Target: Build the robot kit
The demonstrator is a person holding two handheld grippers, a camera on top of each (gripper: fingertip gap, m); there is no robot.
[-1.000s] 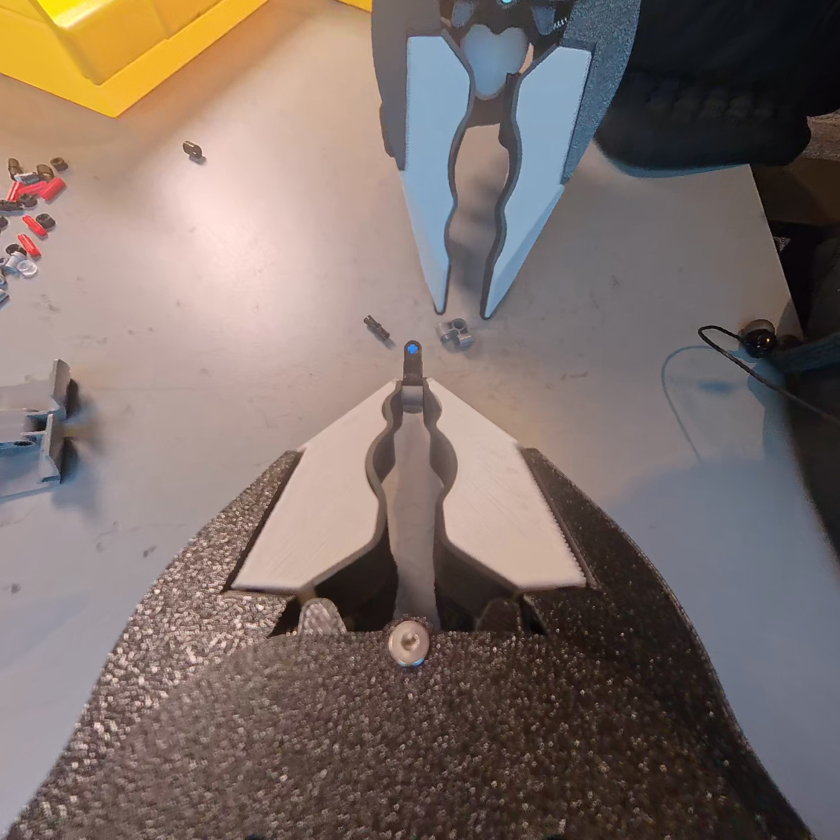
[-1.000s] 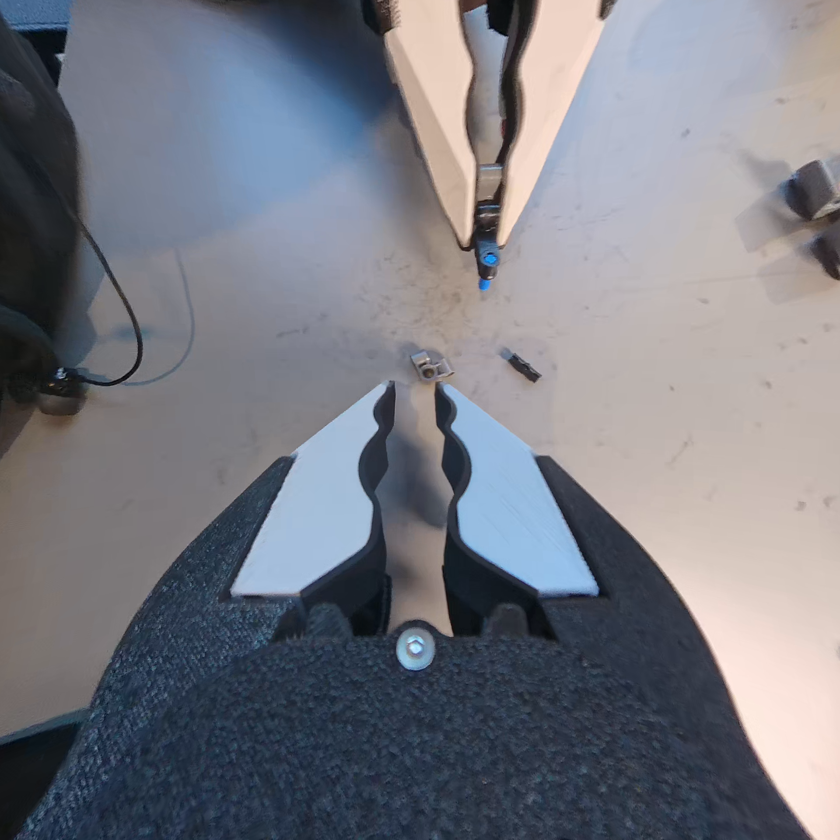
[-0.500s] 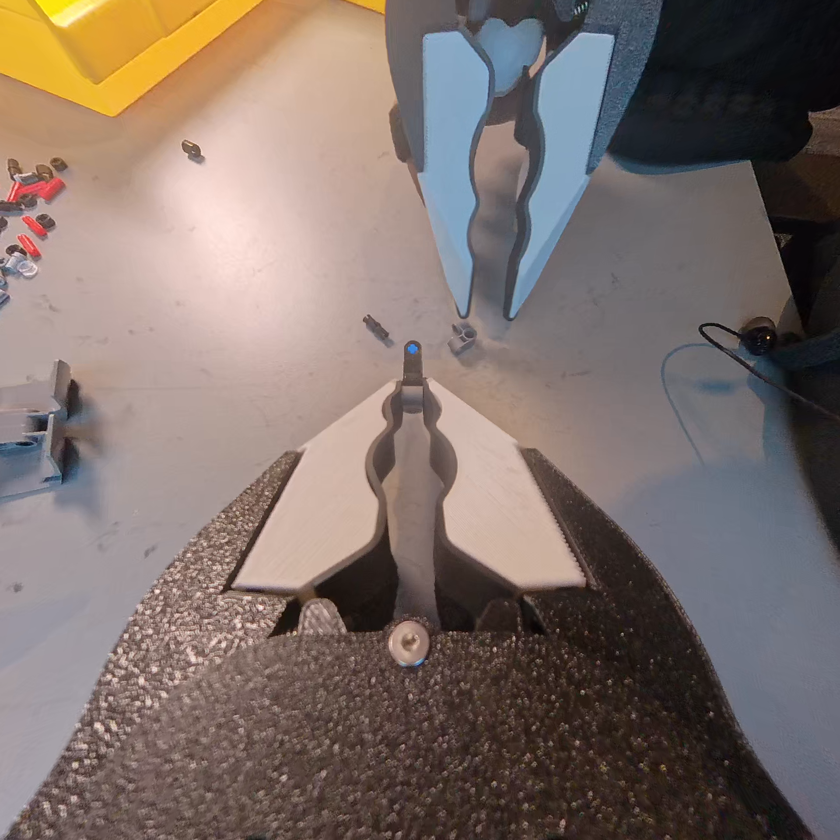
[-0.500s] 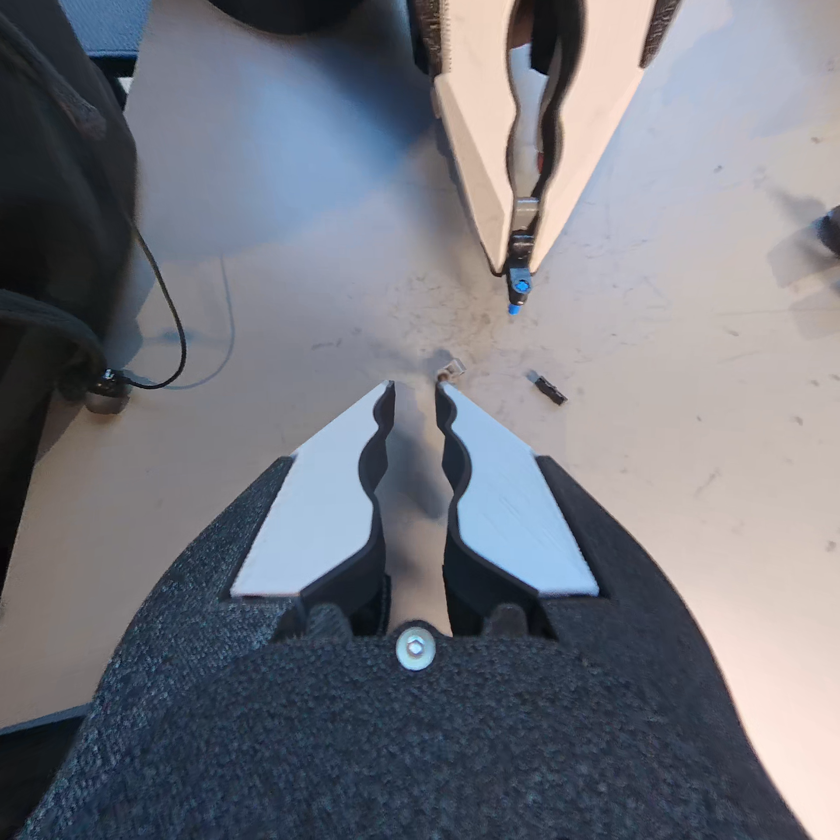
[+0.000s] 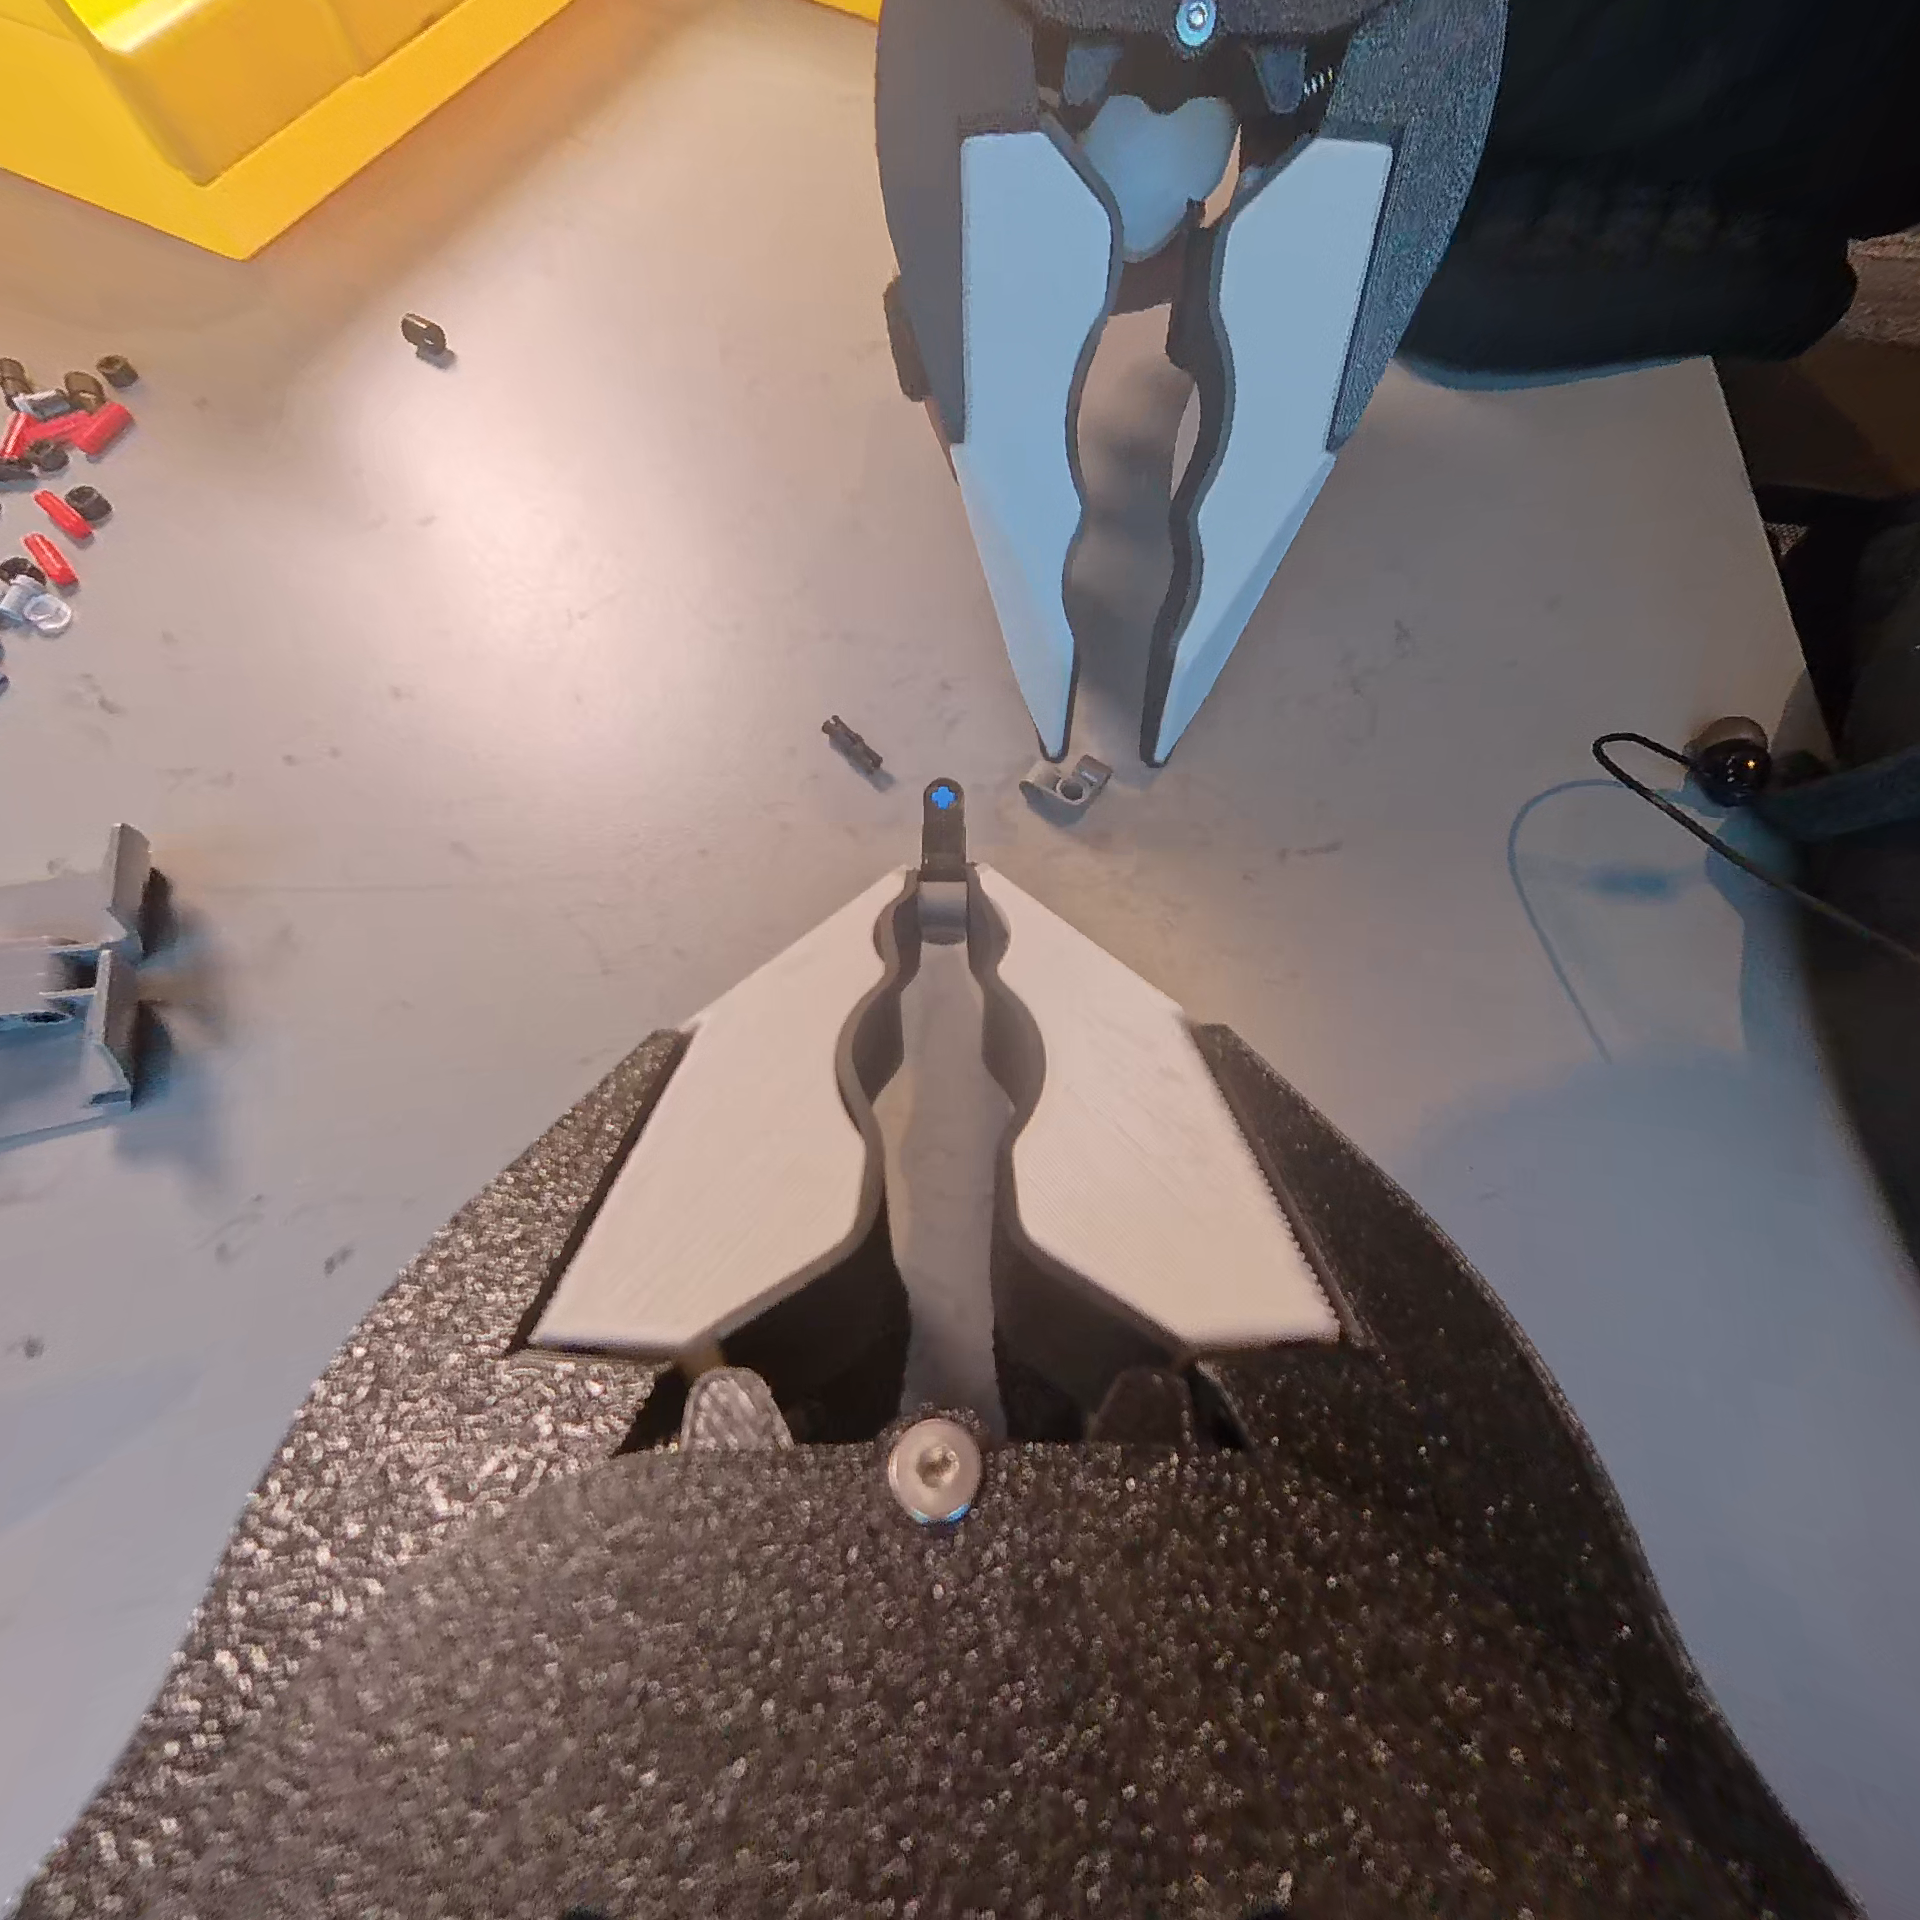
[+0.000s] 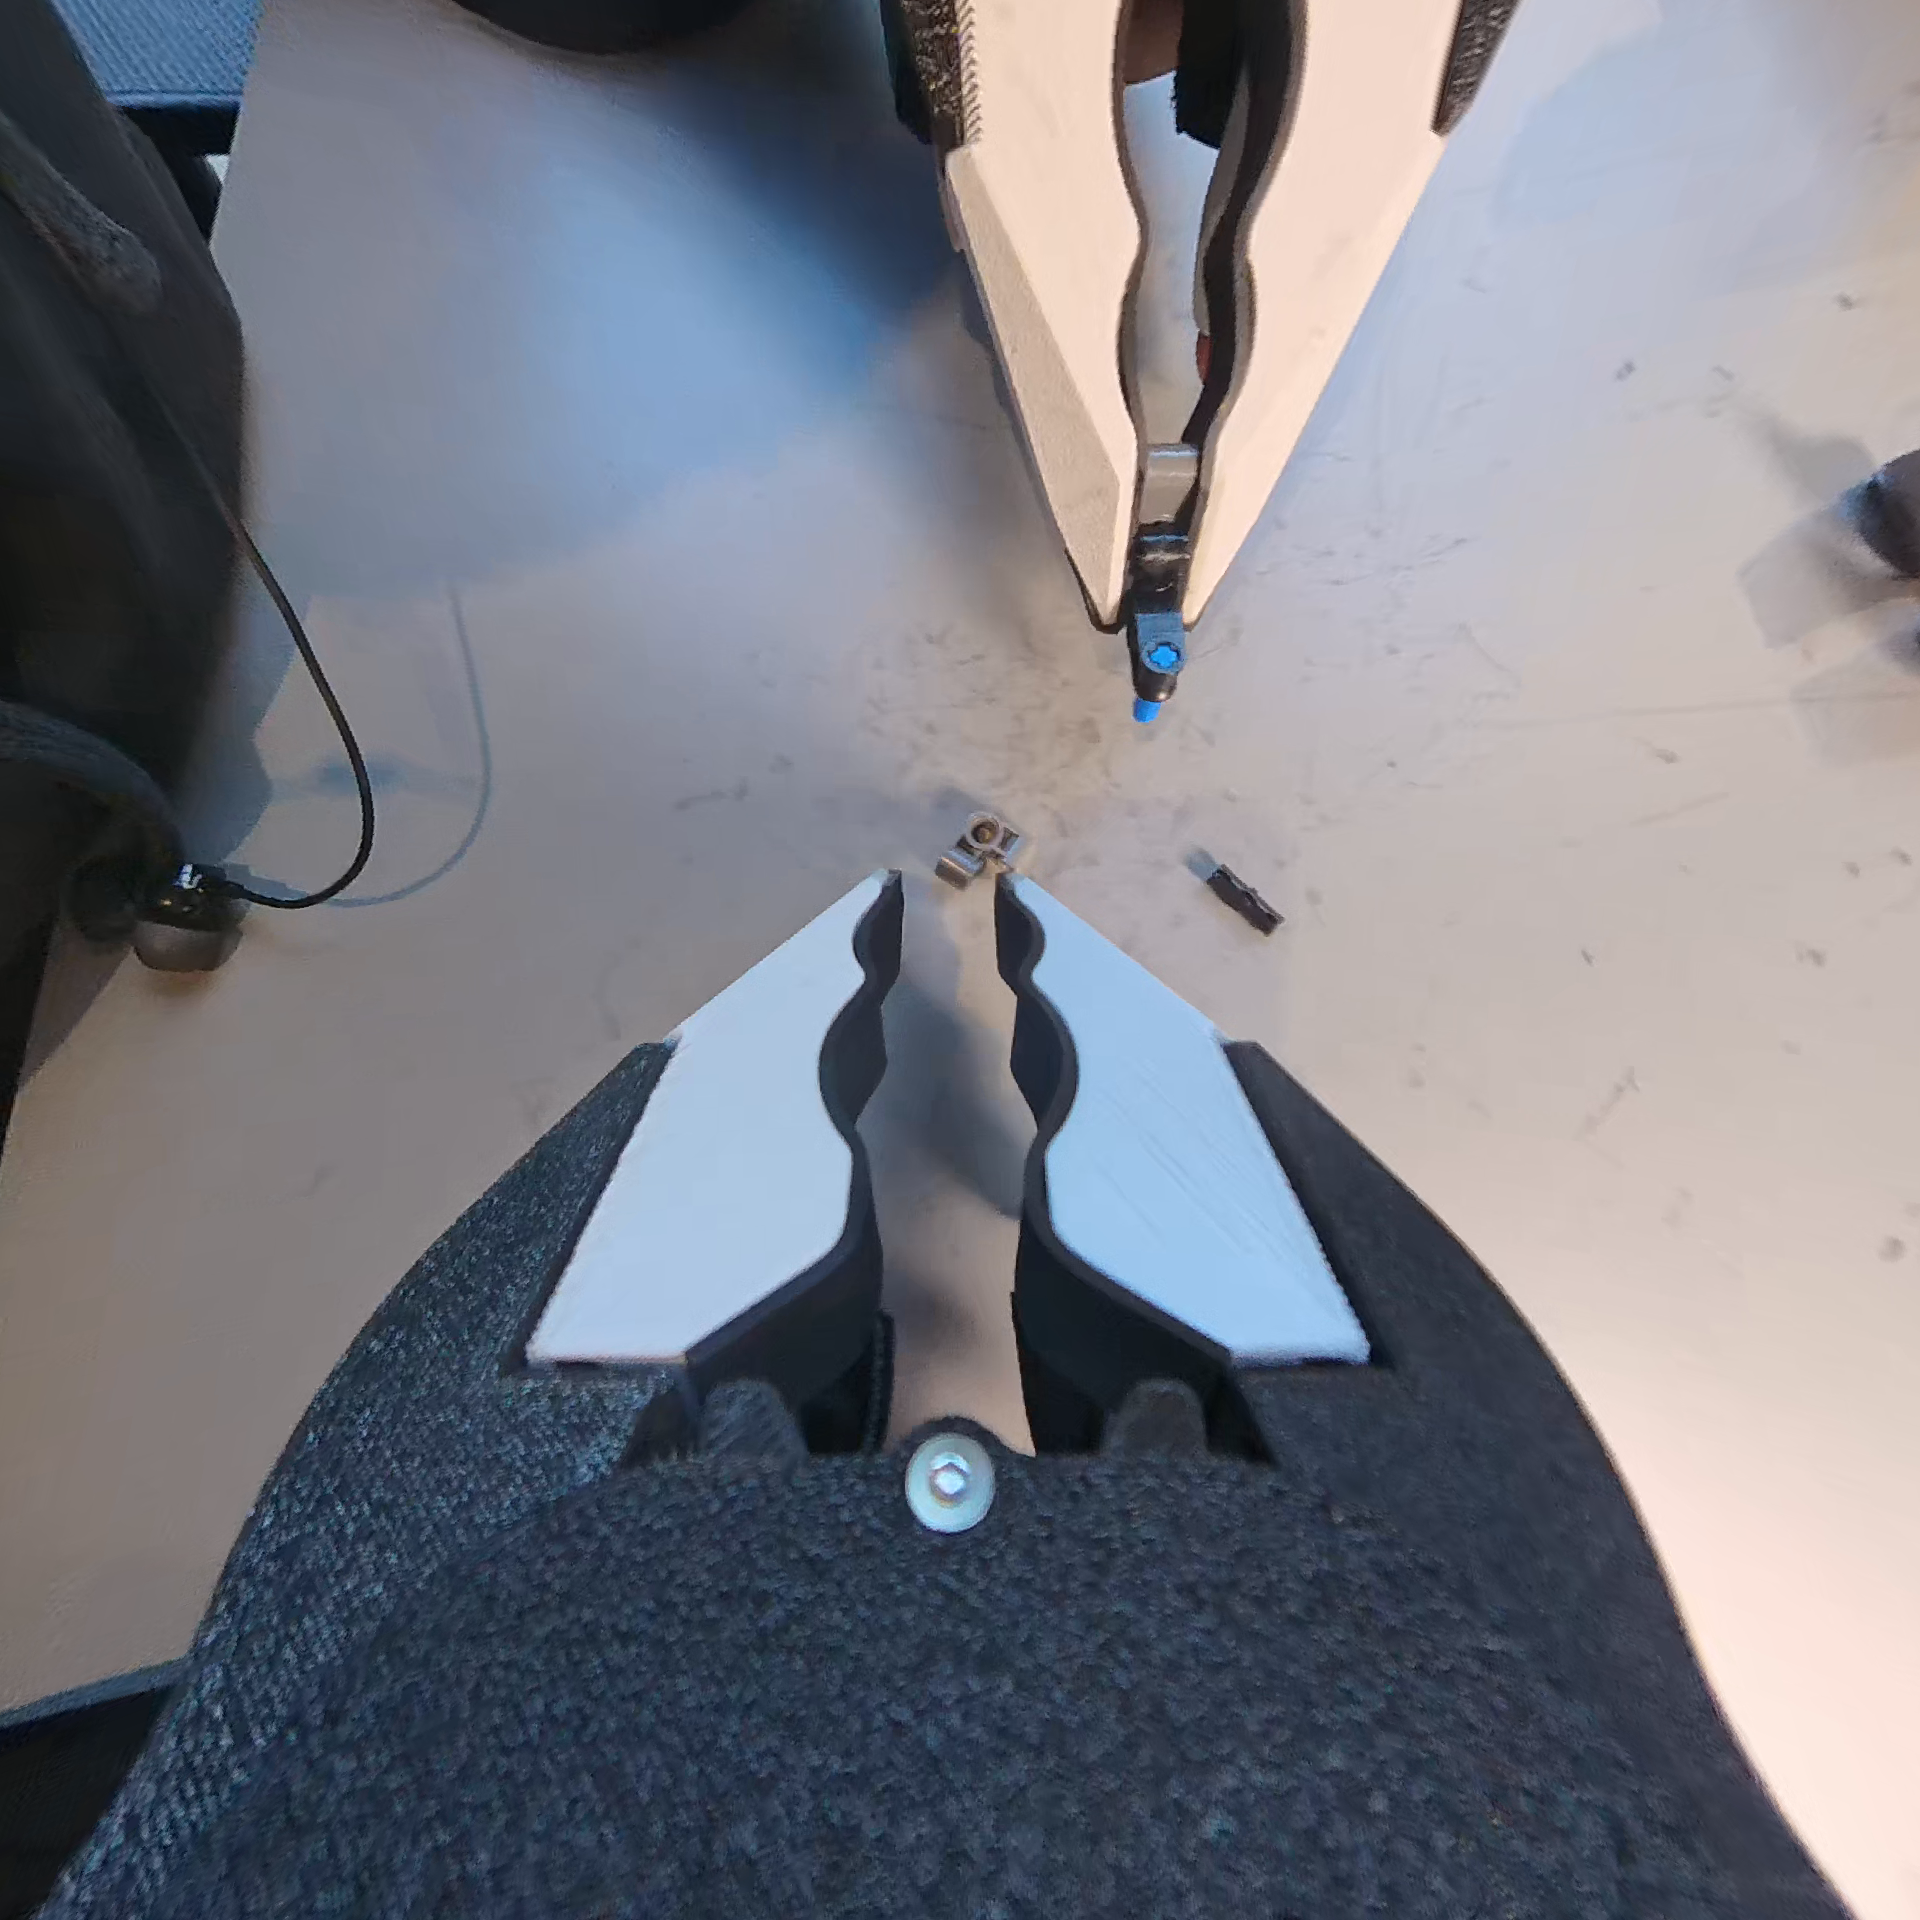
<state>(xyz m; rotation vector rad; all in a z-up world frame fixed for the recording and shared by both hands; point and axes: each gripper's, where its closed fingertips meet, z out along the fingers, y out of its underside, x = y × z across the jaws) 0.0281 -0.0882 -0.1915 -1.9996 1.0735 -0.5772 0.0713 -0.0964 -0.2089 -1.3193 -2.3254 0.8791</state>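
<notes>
R gripper [image 6: 948, 878] over connector [image 6: 982, 844] (jaws apart)

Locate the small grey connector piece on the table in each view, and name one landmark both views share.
Left wrist view: small grey connector piece lies above centre, just below the far hand-held gripper's tips.
Right wrist view: it lies near centre, just beyond this hand-held gripper's tips.
Shared landmark: short black pin on the table.

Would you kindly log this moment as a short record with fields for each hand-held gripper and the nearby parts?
left hand-held gripper: shut on a small dark connector with a blue pin, held above the table
right hand-held gripper: open, tips either side of a small grey connector lying on the table
nearby: black pin beside the grey connector
far side: yellow bin, red and black small parts
</notes>
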